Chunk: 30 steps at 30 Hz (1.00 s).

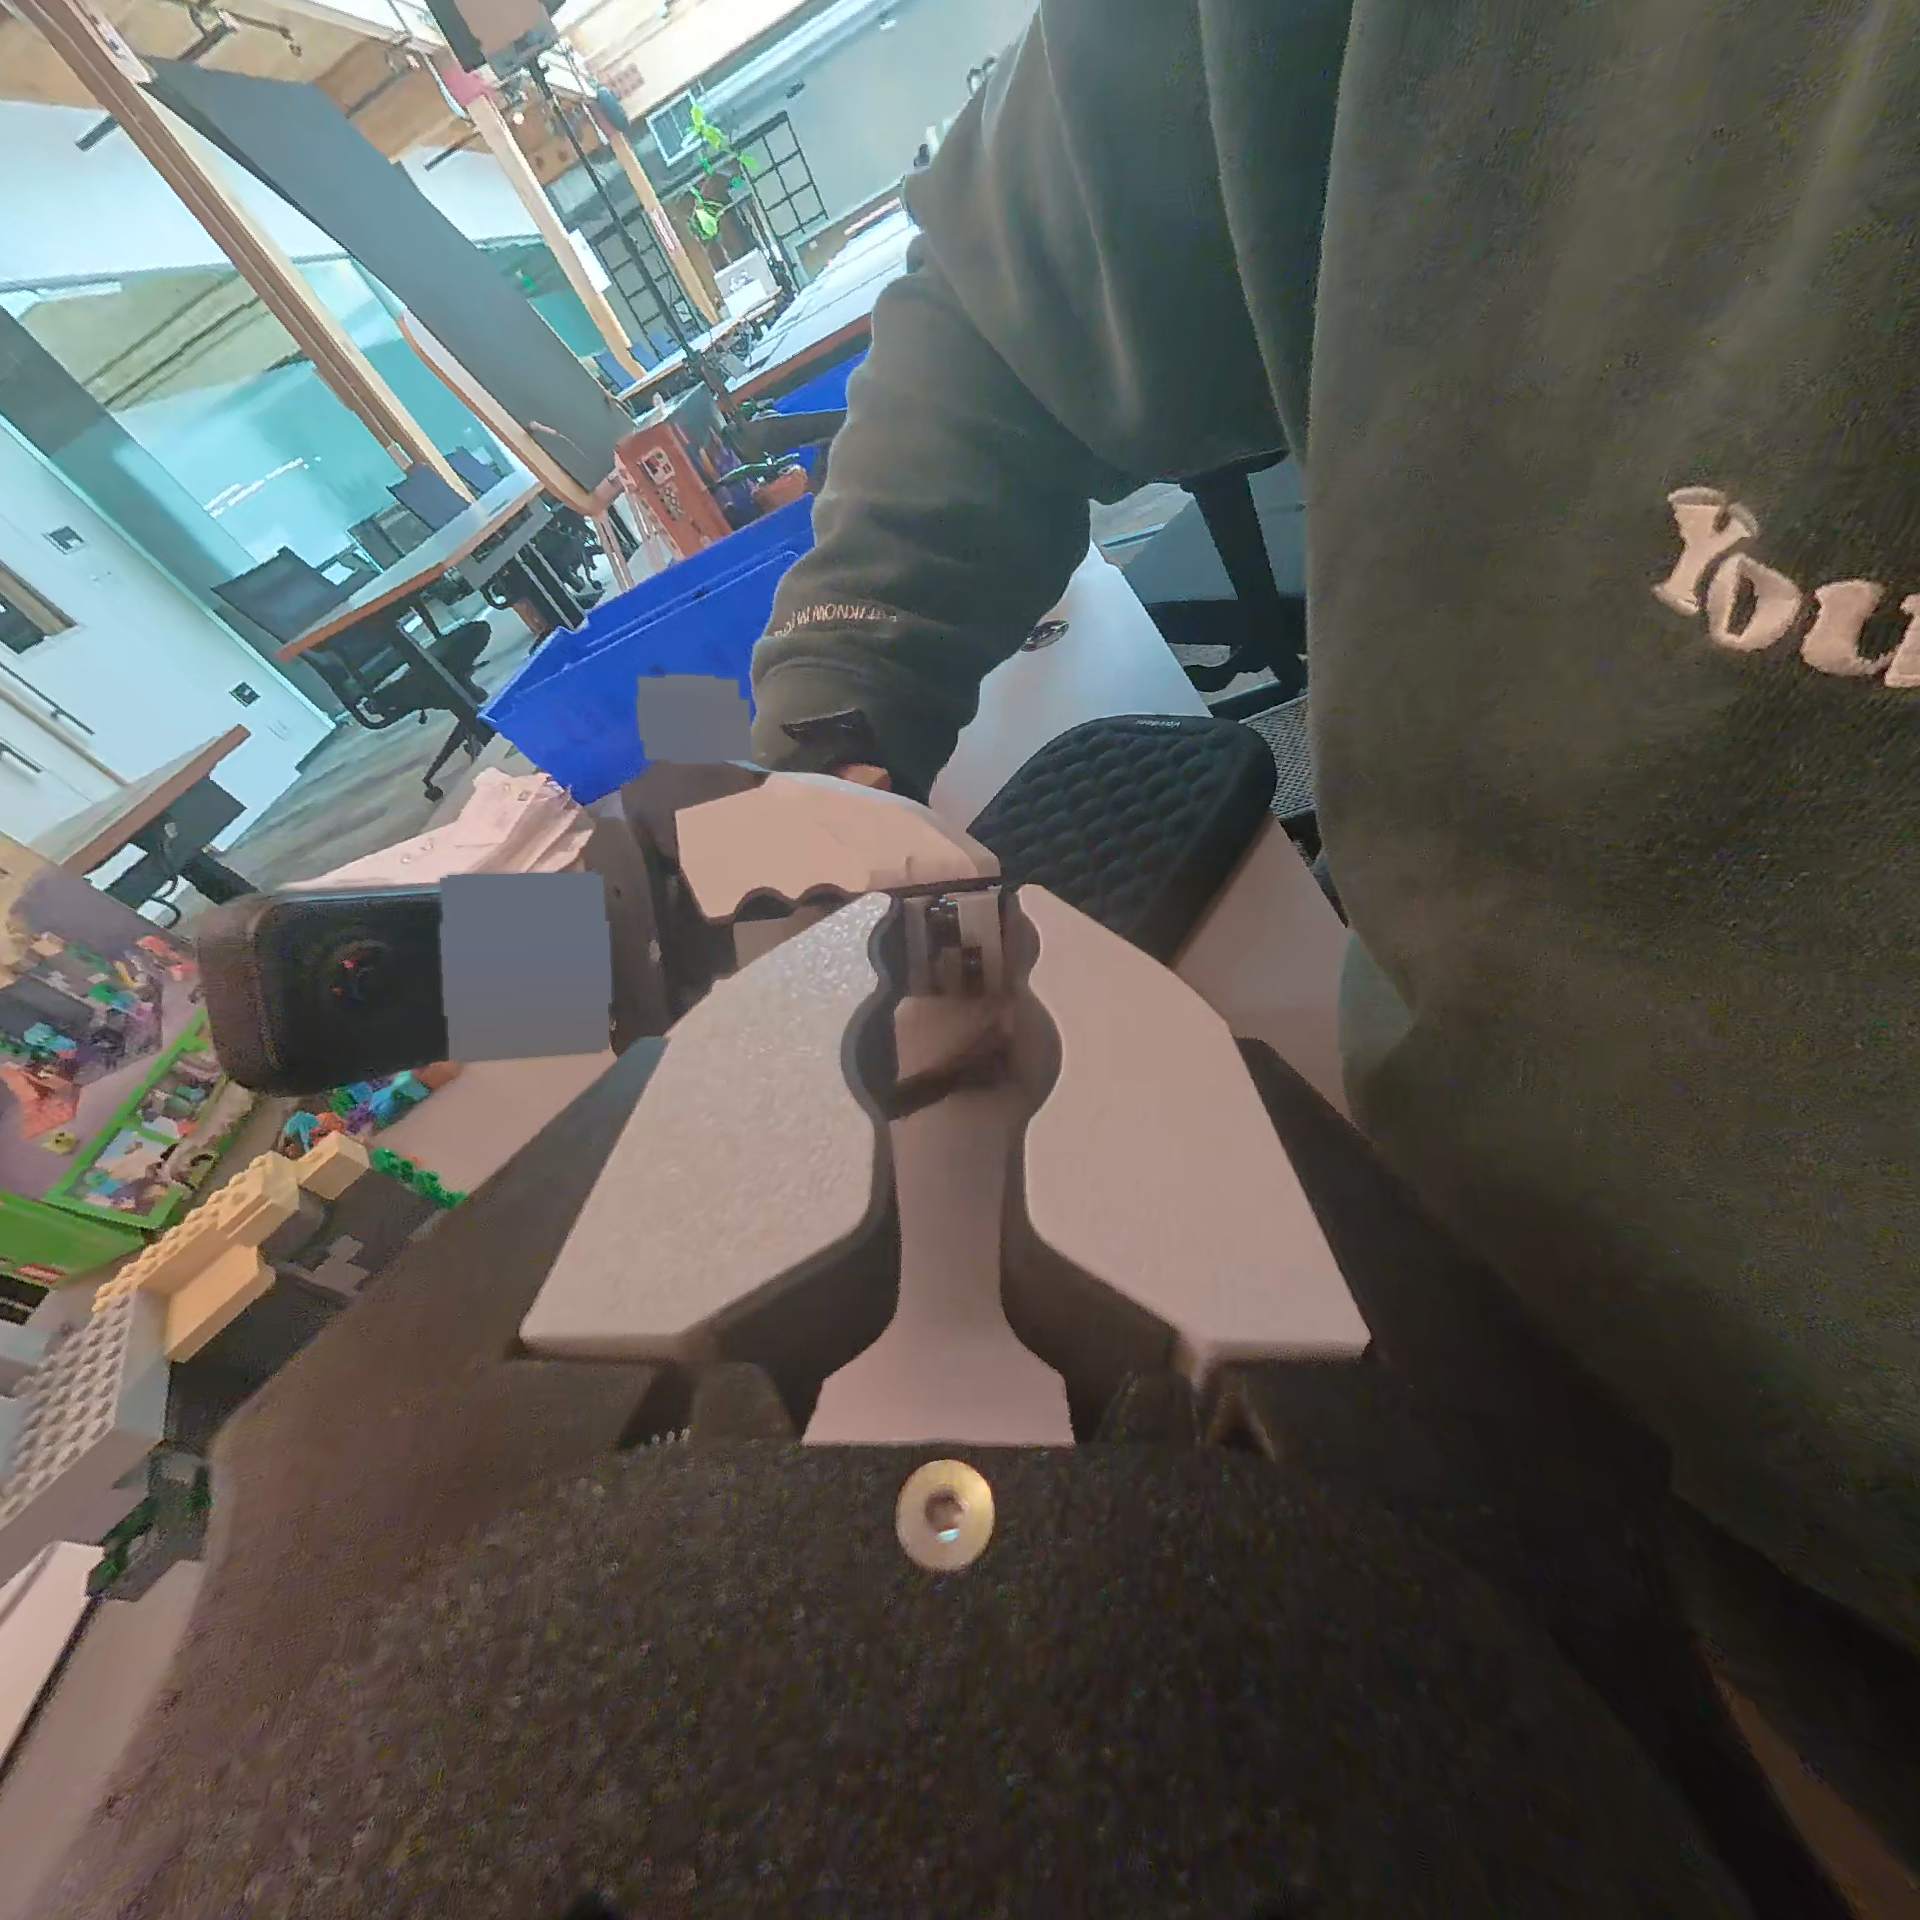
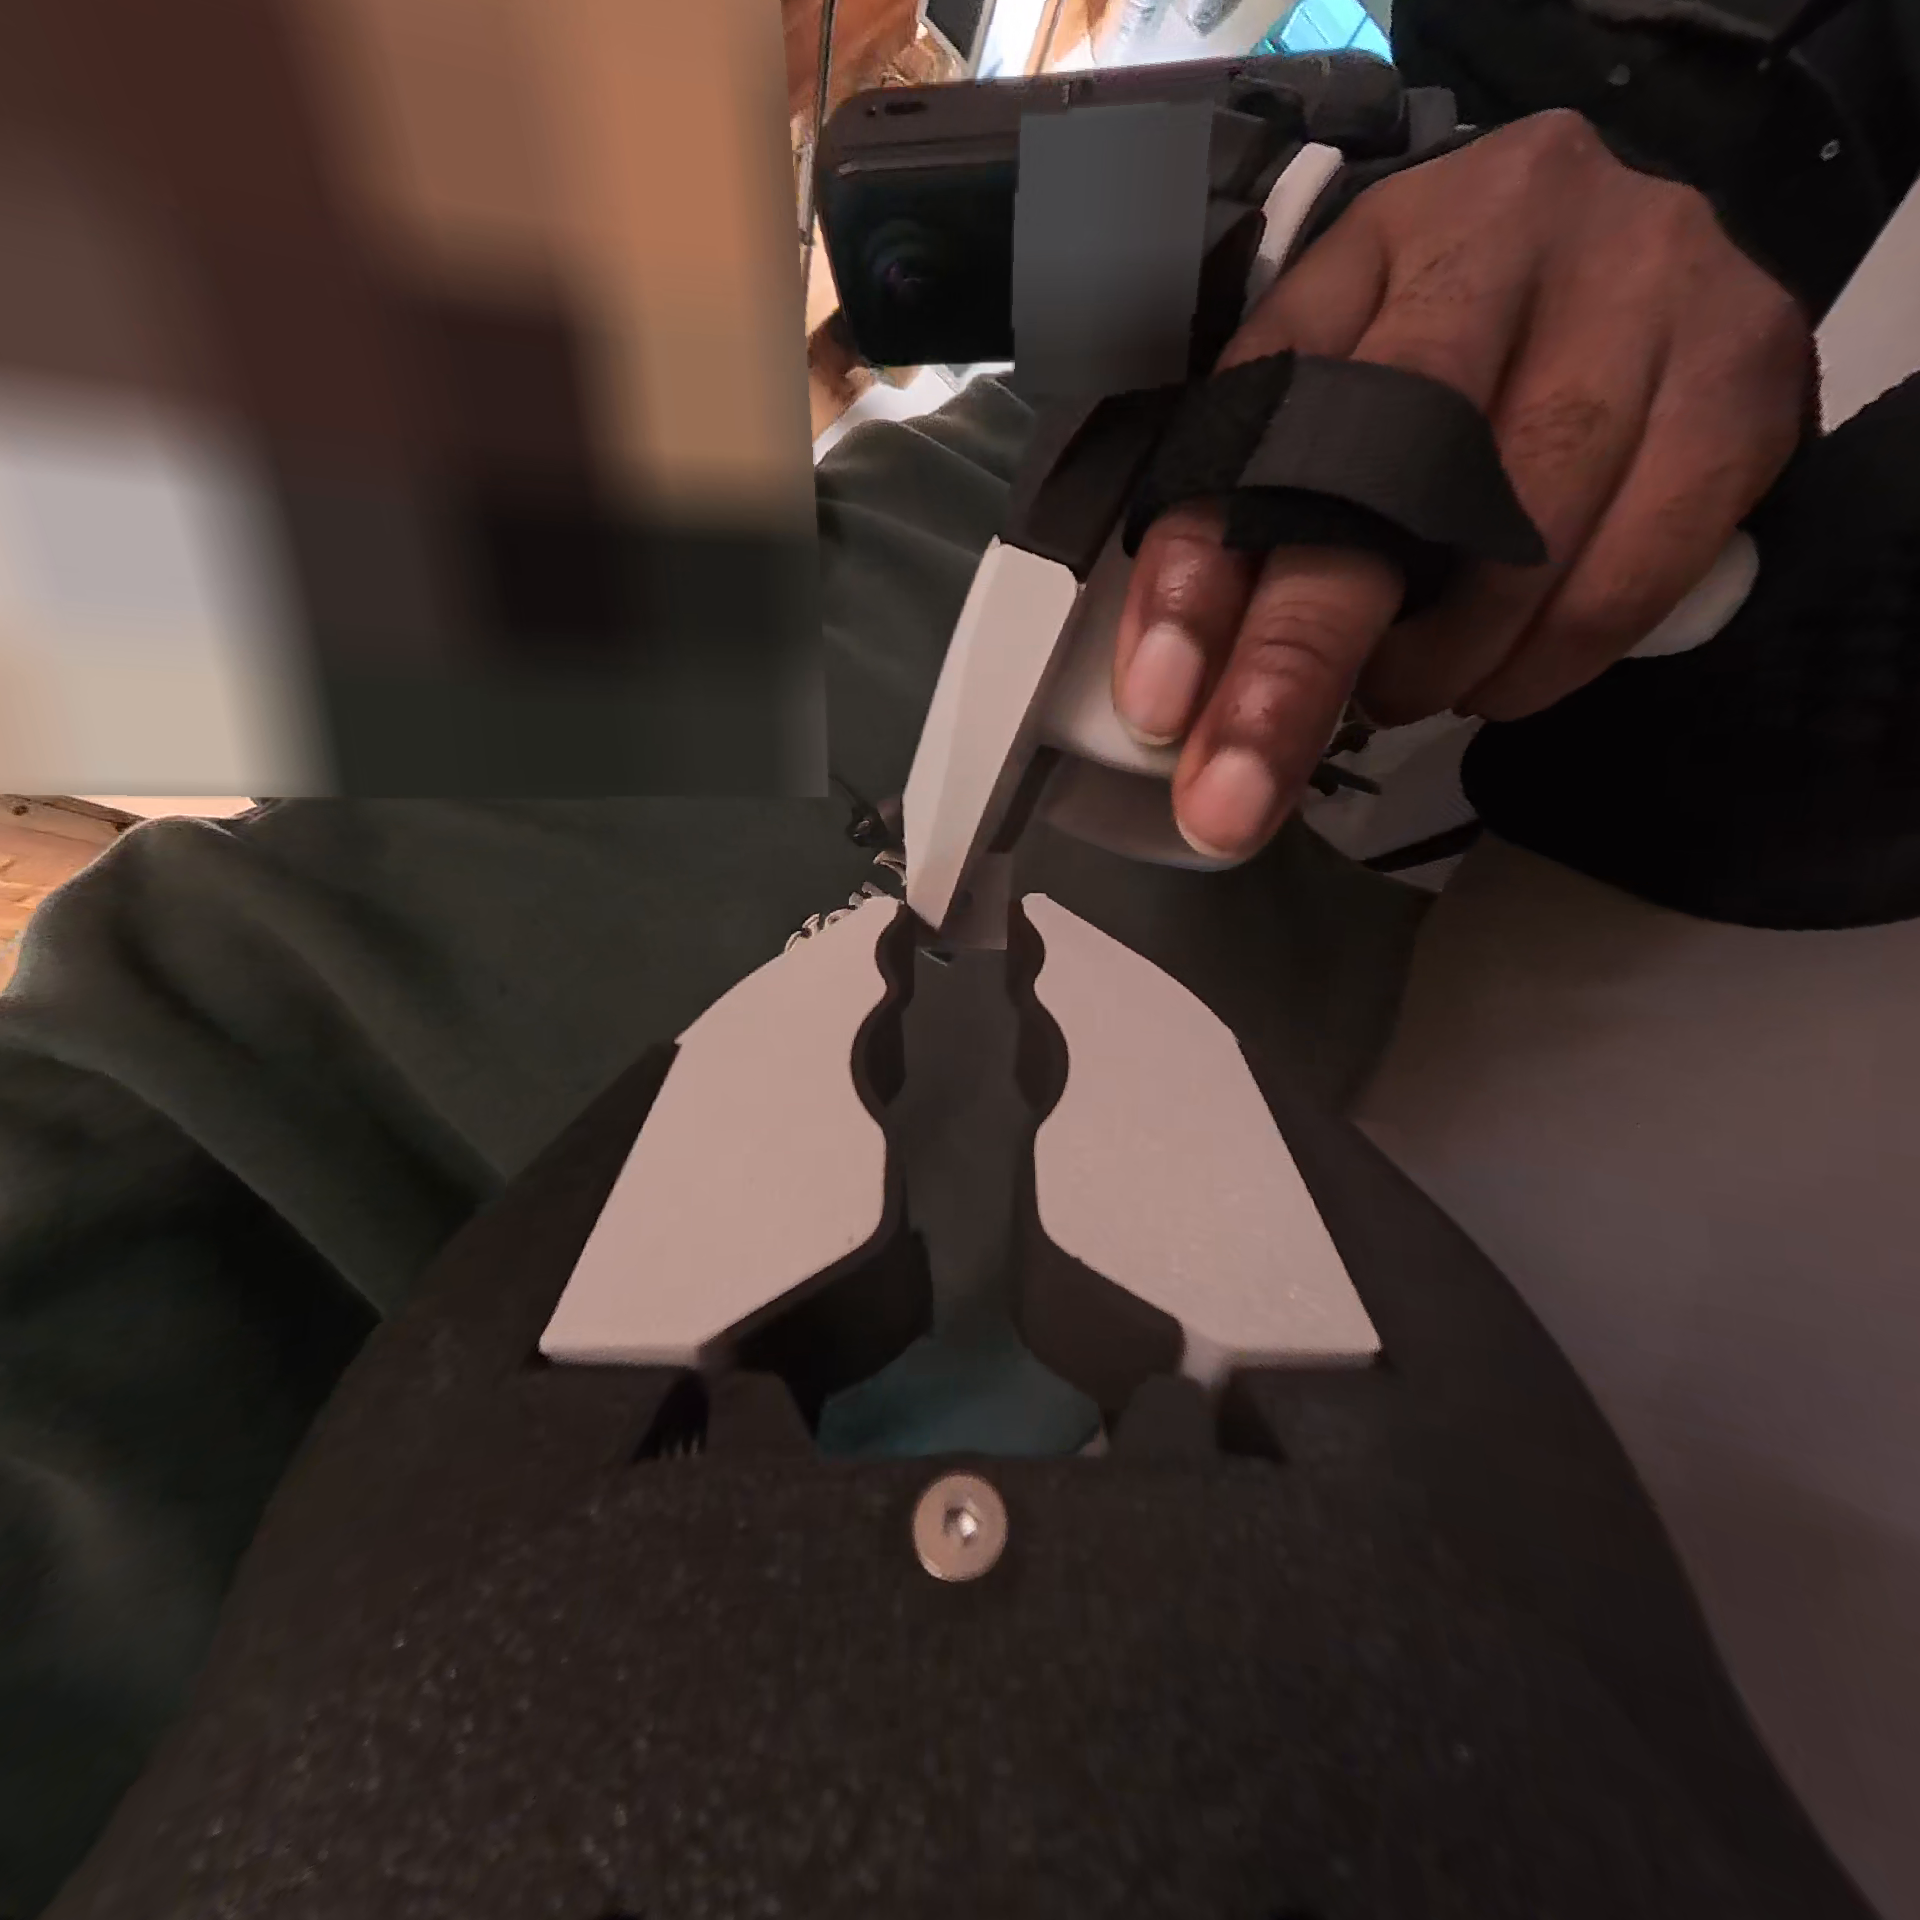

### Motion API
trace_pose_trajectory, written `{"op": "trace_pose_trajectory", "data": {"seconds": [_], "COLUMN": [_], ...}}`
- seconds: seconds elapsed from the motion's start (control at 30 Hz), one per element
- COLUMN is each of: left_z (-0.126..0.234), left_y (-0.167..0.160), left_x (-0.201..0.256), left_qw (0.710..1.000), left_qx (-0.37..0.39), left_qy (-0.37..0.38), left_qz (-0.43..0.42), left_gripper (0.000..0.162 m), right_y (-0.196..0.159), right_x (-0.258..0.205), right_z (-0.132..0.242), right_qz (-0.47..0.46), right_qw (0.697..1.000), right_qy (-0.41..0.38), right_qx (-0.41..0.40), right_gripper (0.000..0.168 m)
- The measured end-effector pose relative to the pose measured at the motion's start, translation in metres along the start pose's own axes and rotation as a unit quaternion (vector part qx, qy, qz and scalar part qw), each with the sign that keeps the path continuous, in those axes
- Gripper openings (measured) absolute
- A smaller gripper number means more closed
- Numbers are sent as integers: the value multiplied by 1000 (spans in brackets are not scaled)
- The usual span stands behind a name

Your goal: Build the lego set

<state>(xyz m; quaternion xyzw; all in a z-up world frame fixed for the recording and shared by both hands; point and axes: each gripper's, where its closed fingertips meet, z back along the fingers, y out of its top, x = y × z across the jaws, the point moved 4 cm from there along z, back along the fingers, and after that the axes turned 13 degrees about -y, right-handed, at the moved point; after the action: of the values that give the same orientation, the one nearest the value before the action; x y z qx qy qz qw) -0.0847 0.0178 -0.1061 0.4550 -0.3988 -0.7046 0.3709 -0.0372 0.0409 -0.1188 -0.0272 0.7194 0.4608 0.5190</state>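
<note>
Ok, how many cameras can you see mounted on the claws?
2. One black camera is at the left of the left wrist view, beside the Lego box. The second camera is at the top of the right wrist view, beside the hand.

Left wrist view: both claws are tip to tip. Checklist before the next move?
1. Small grey piece sits between the left claw tips: ok.
2. Left claw firmly clamped on the piece: cannot tell.
3. Right claw clear of the left claw: not ok, a left fingertip pokes between its tips.
4. Right claw empty: cannot tell.
5. Tan lego build in view, apart from both claws: ok.
</note>
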Motion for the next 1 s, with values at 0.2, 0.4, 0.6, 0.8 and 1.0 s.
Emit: {"op": "trace_pose_trajectory", "data": {"seconds": [0.2,0.4,0.6,0.8,1.0], "left_z": [-2,0,7,17,13], "left_y": [3,3,-5,-14,-14], "left_x": [-2,-4,-12,-19,-21], "left_qw": [1000,999,996,988,986], "left_qx": [5,30,45,68,58], "left_qy": [-1,10,43,70,60], "left_qz": [18,29,68,123,144], "left_gripper": [16,16,17,16,16], "right_y": [0,2,11,12,6], "right_x": [-2,-3,-1,-5,-6], "right_z": [1,2,12,14,15], "right_qz": [-14,-18,86,303,347], "right_qw": [1000,1000,987,878,827], "right_qy": [23,15,-117,-361,-436], "right_qx": [6,19,69,85,80], "right_gripper": [17,17,21,21,13]}}
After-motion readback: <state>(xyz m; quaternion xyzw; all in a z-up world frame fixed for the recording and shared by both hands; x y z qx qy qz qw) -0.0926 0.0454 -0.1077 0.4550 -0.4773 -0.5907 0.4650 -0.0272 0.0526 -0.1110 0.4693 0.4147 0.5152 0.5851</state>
